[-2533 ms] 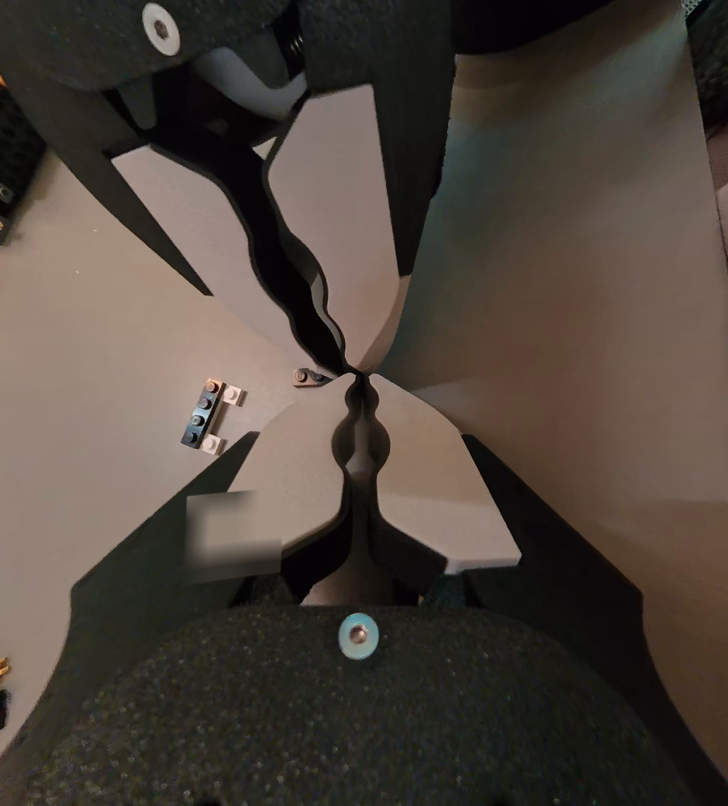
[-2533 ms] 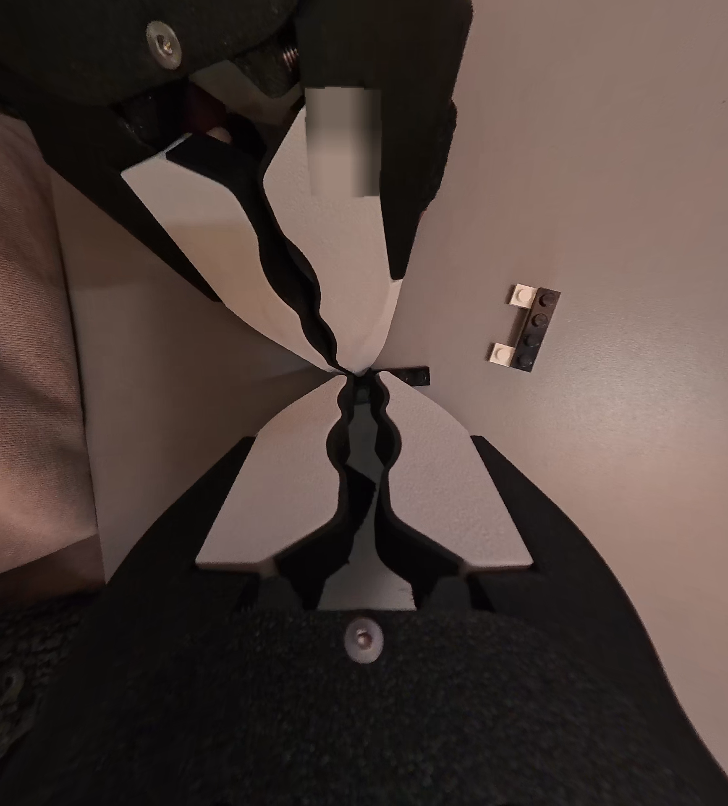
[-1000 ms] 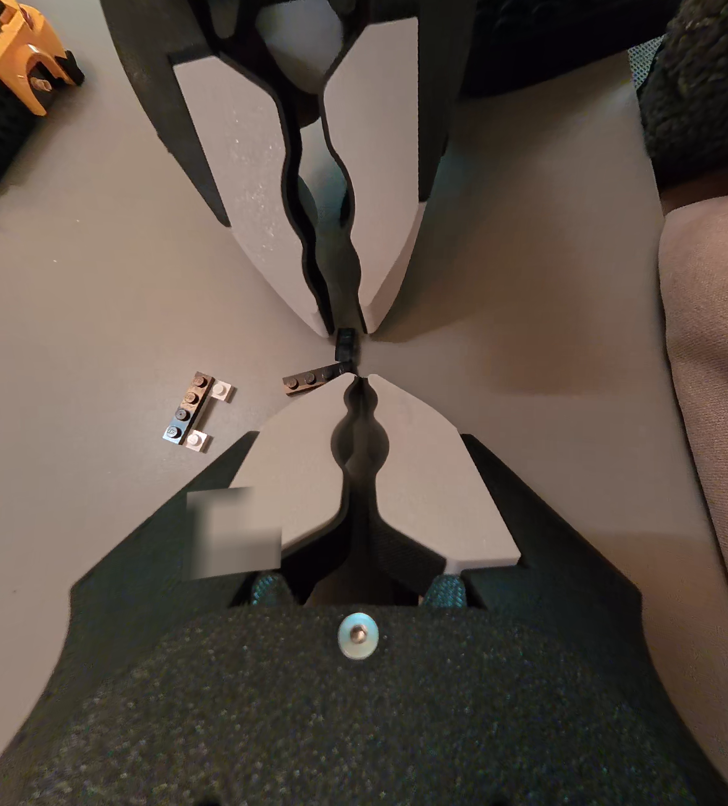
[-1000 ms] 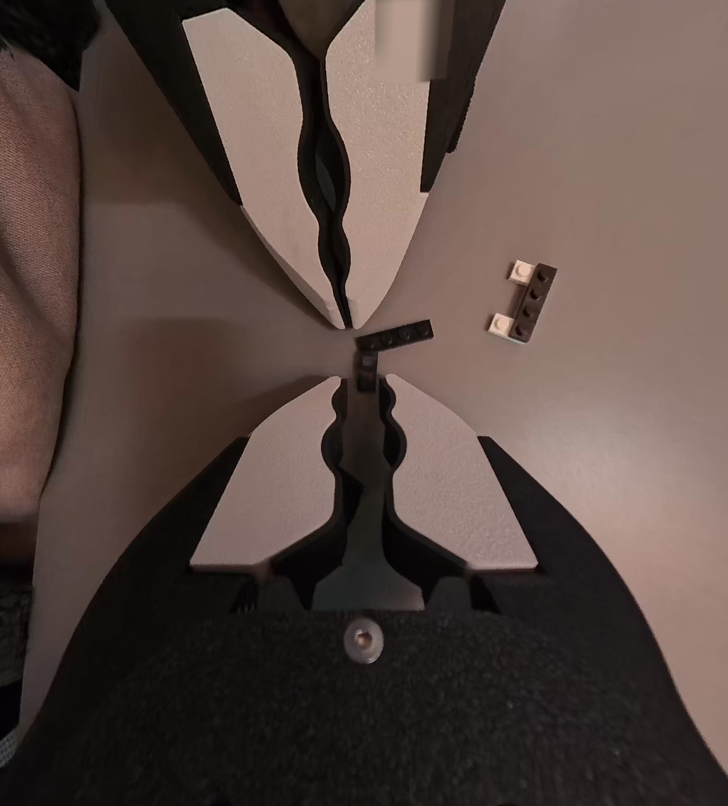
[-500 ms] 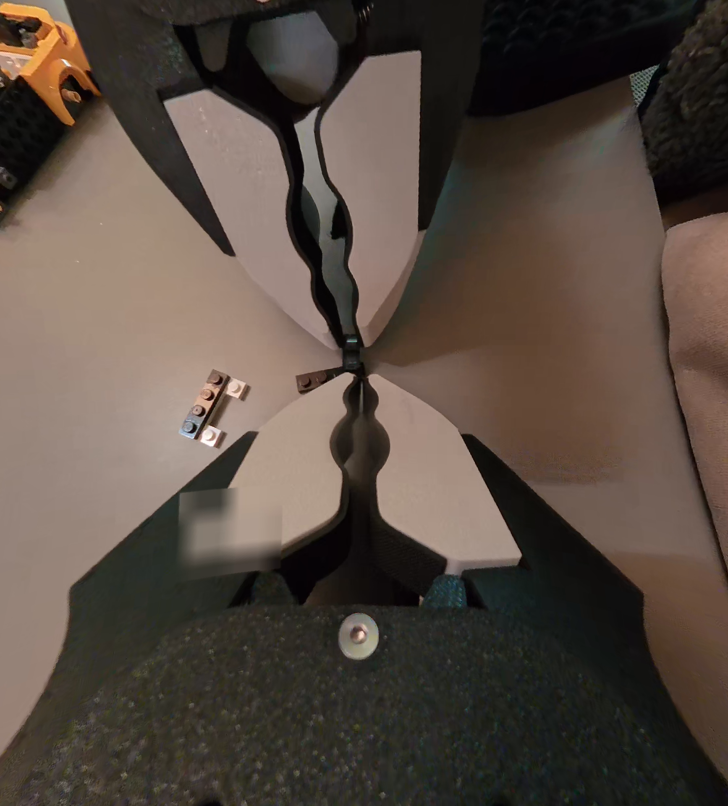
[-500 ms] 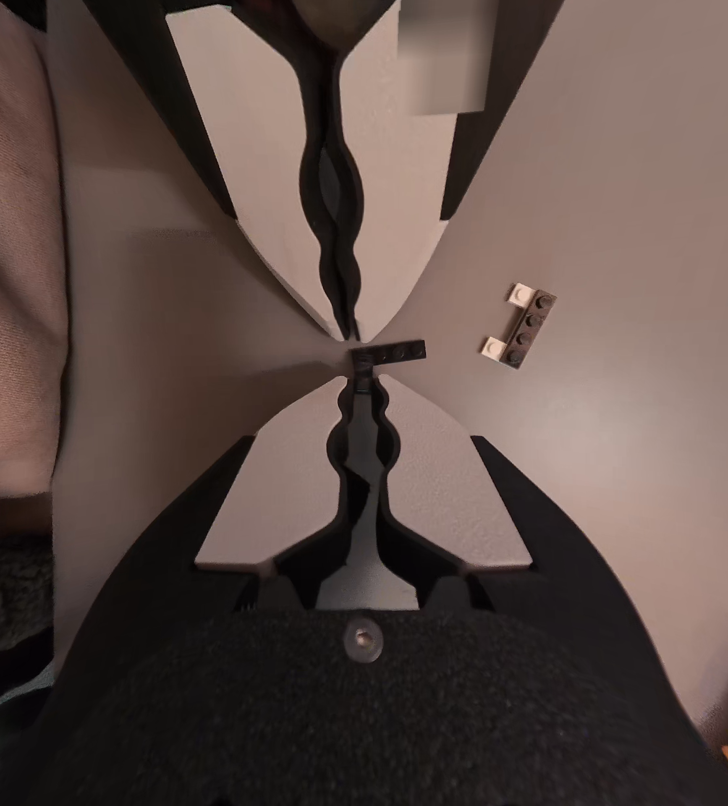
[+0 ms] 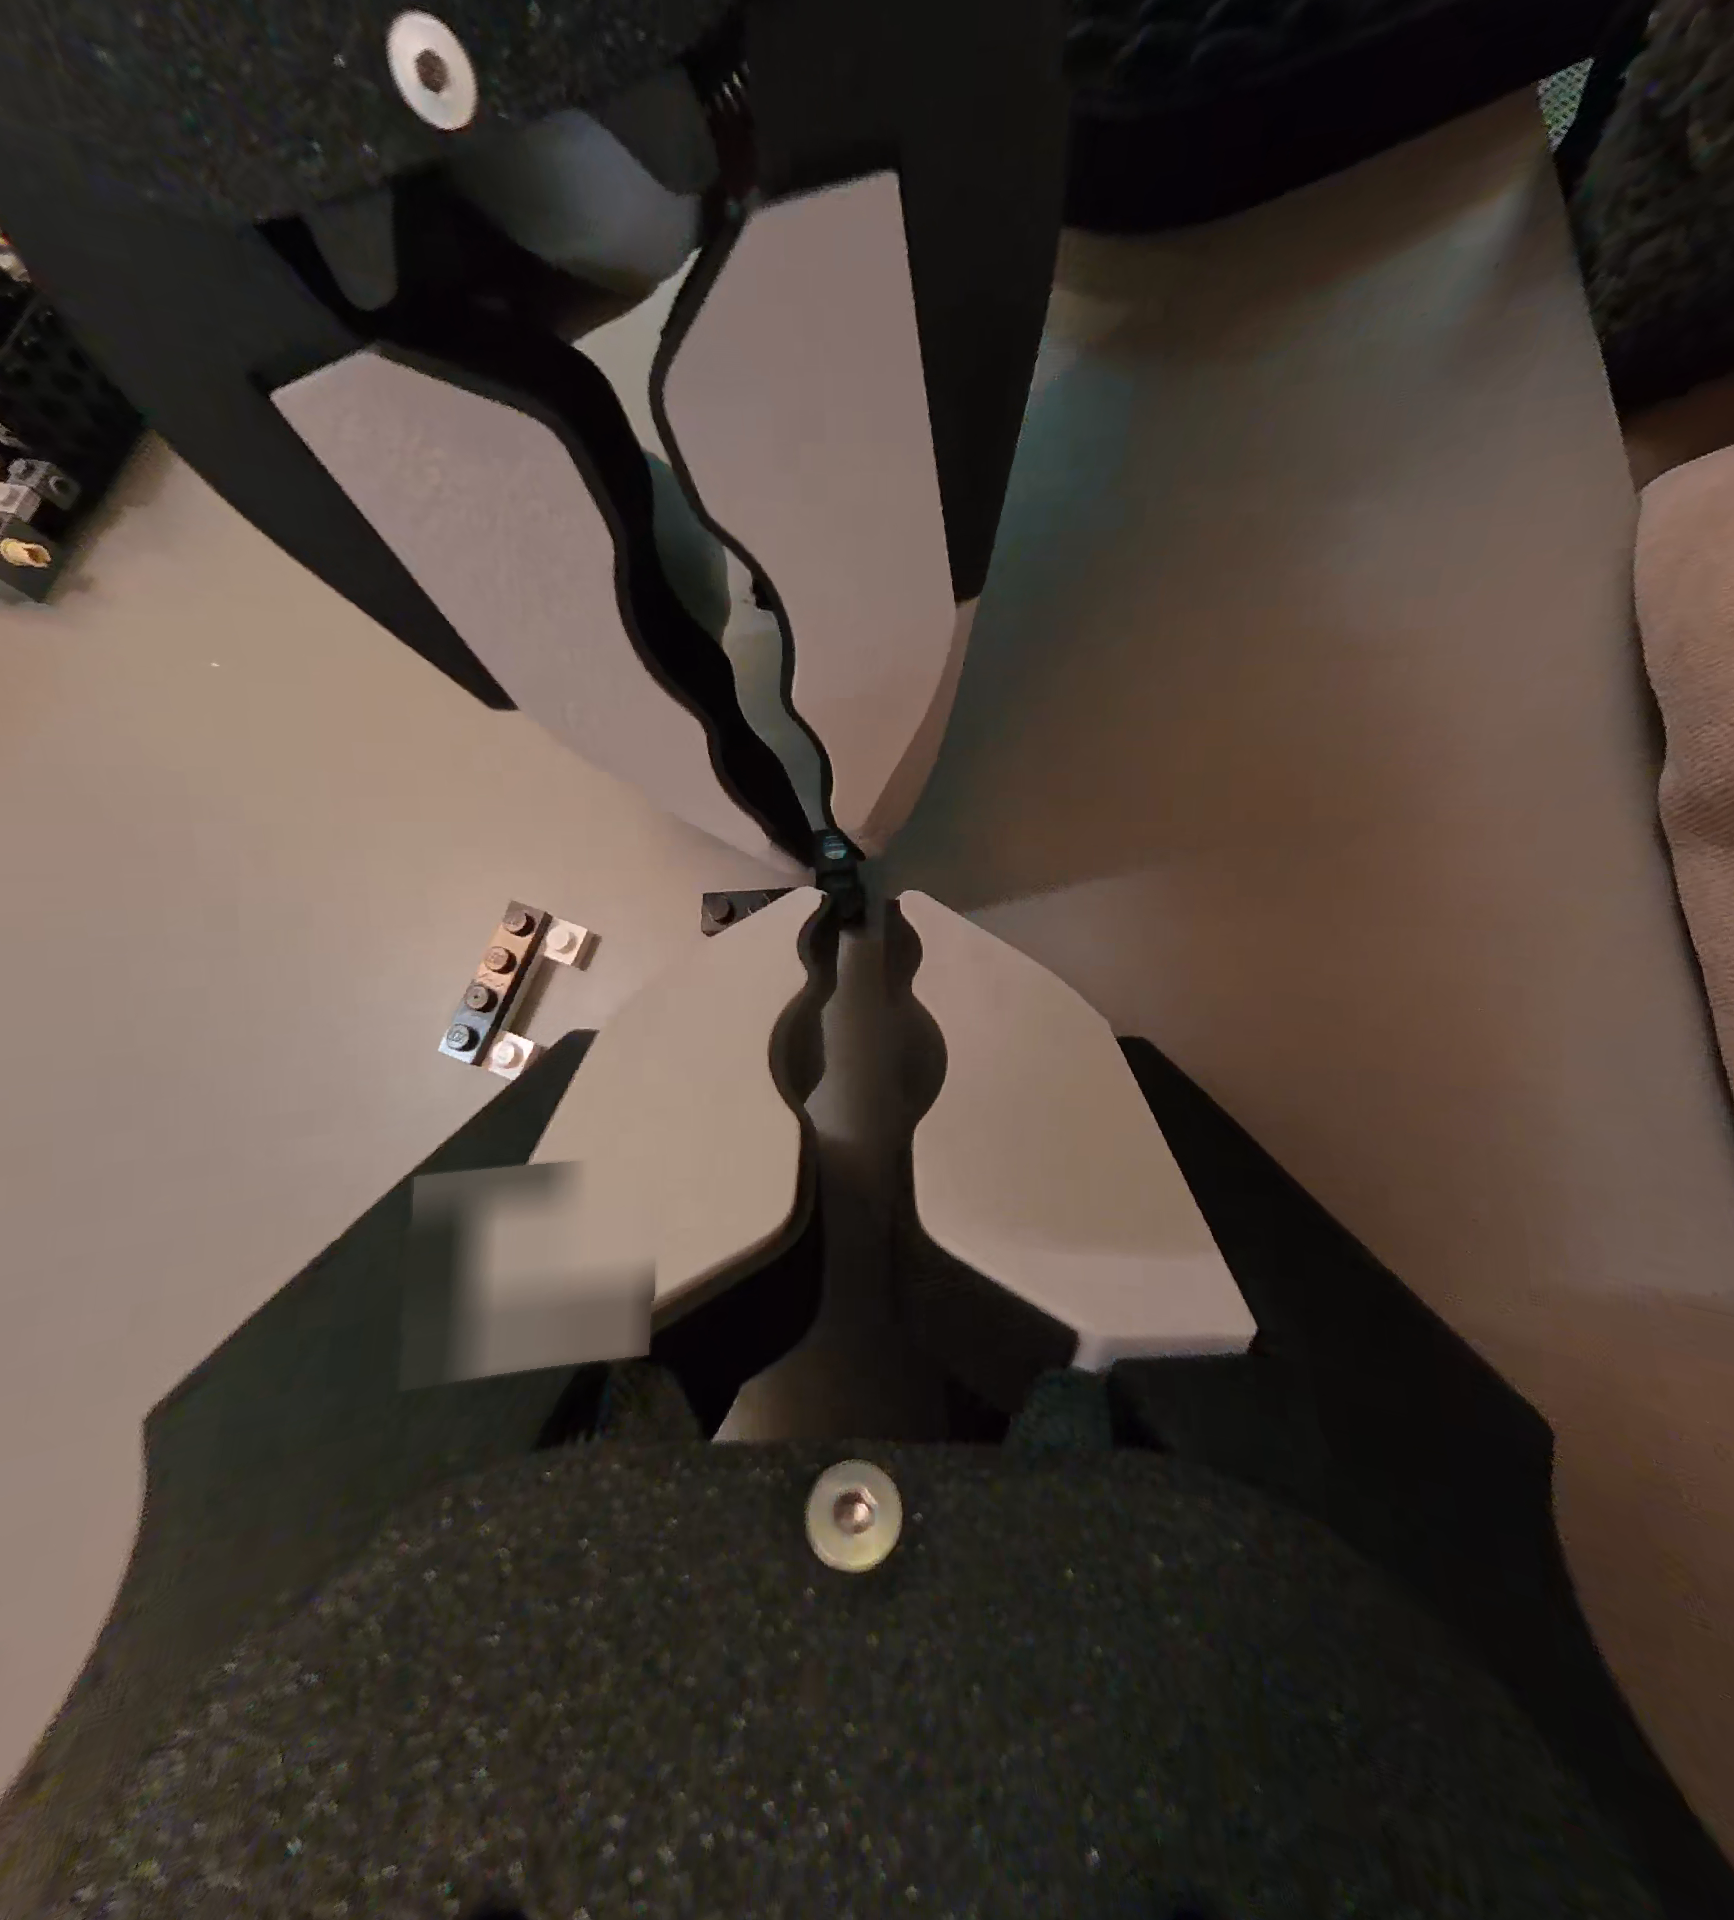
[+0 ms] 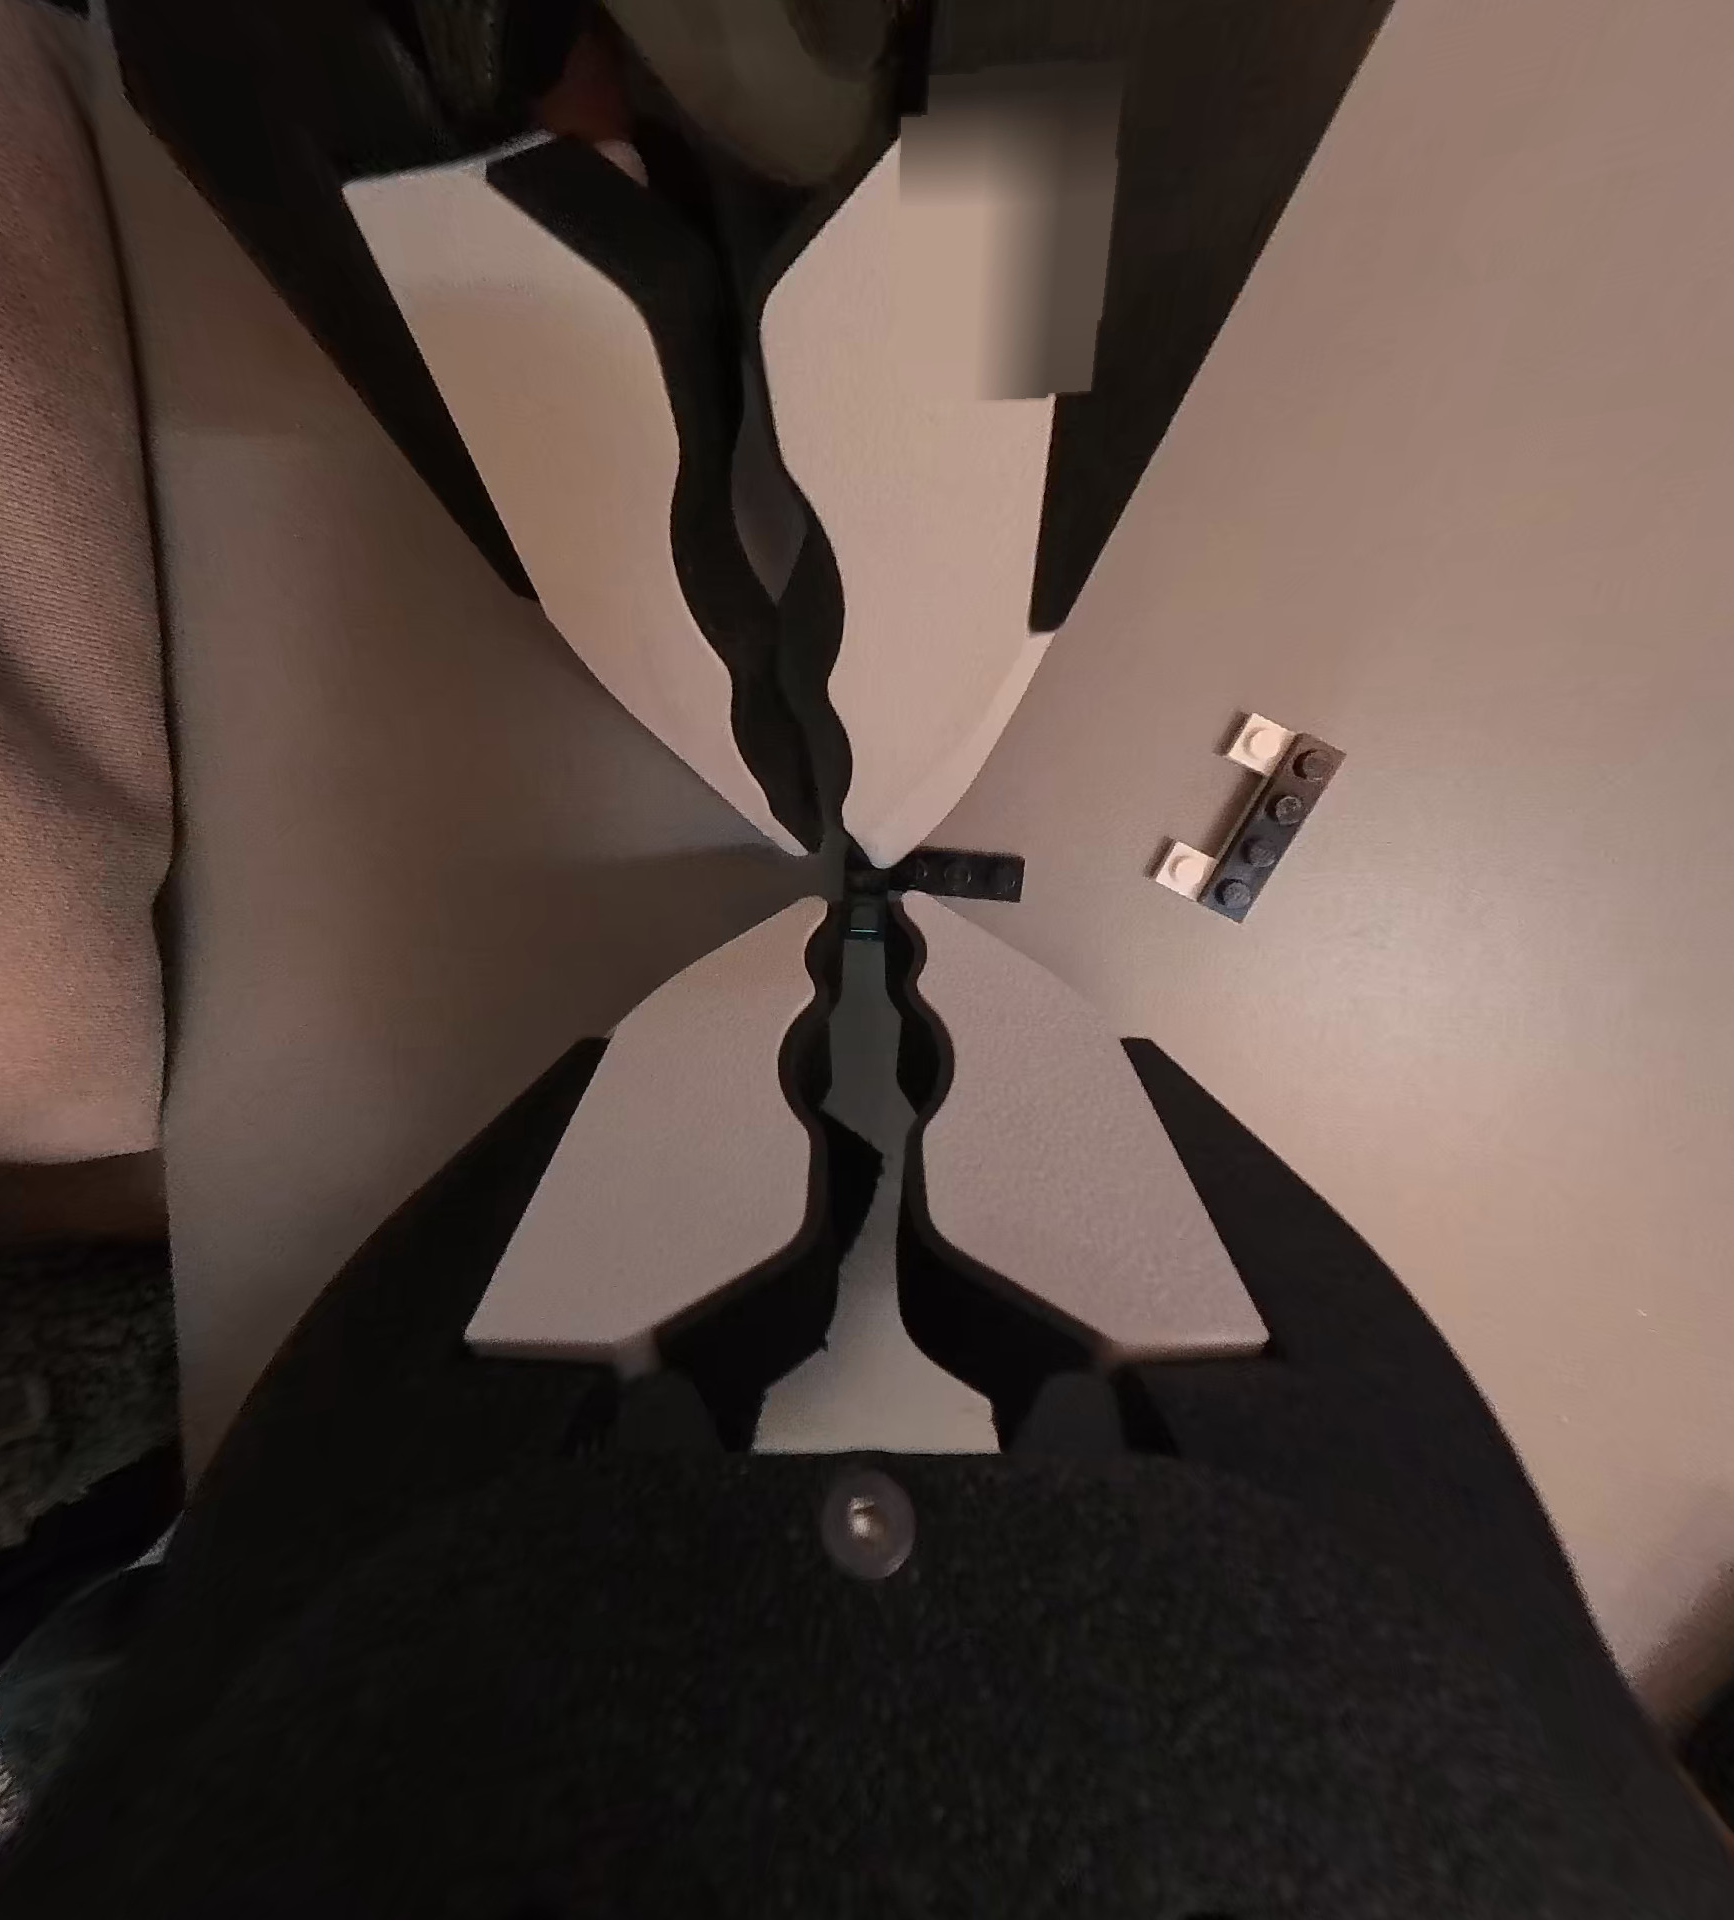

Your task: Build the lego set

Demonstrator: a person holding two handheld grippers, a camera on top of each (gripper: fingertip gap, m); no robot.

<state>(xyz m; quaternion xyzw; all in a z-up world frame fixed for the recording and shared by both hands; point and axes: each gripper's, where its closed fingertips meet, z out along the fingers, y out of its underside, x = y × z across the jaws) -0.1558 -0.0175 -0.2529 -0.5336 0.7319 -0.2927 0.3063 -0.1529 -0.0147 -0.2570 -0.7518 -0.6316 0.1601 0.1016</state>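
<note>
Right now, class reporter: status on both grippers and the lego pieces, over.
Left gripper shut on long black studded plate. Right gripper shut on small black piece, pressed to plate's end. Black-and-white plate assembly lies clear.

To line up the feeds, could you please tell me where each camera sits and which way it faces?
Left wrist view: on the left gripper, facing the table; own fingers pinch a black plate.
Right wrist view: on the right gripper, facing the opposite way; own fingers hold a small piece.
Shared: both grippers, black plate, black-and-white assembly.
</note>
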